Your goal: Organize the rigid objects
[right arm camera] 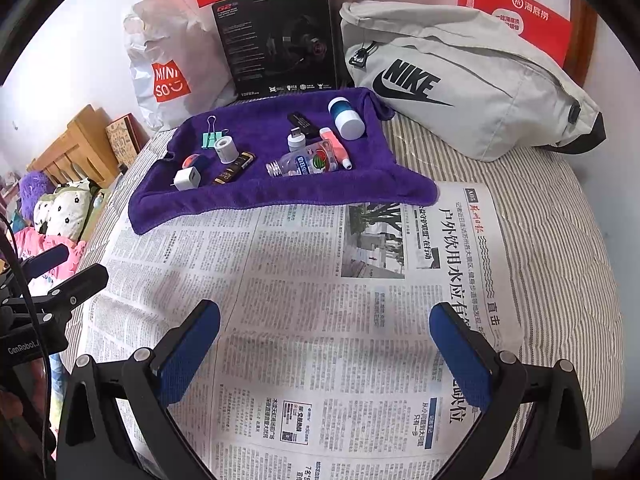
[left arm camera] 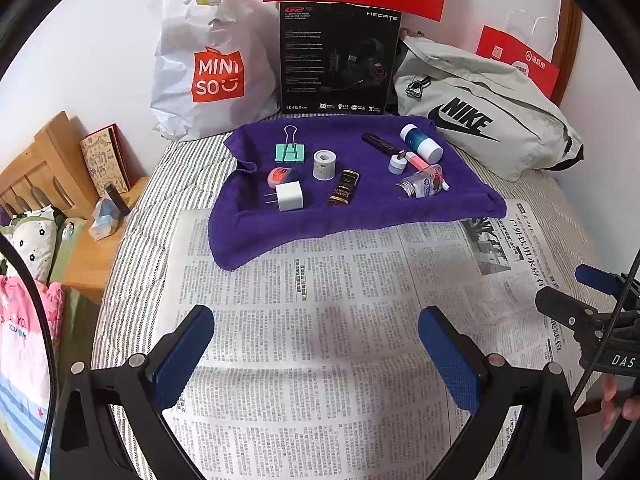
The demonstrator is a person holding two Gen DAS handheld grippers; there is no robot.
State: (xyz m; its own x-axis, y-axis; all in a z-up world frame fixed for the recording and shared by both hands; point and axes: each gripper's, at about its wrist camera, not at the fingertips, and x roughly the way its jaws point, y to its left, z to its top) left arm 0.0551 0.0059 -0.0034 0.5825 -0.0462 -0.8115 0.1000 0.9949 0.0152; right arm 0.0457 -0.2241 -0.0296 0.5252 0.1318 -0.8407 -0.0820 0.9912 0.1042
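Bed w/ newspaper [right arm camera: 320, 300] spread bare; behind it the purple towel [left arm camera: 360, 216] carries all the small stuff — bottle [left arm camera: 420, 184], charger plug [left arm camera: 289, 196], tape roll [left arm camera: 324, 164], binder clip [left arm camera: 290, 152] etc., loosely scattered. Fits either a sorted pile or one awaiting sorting. Left gripper [left arm camera: 316, 344] & right gripper [right arm camera: 324, 340] — jaws wide apart, holding nothing.

Bare newspaper [left arm camera: 320, 280] lies open up to the cluttered purple towel [left arm camera: 360, 208].
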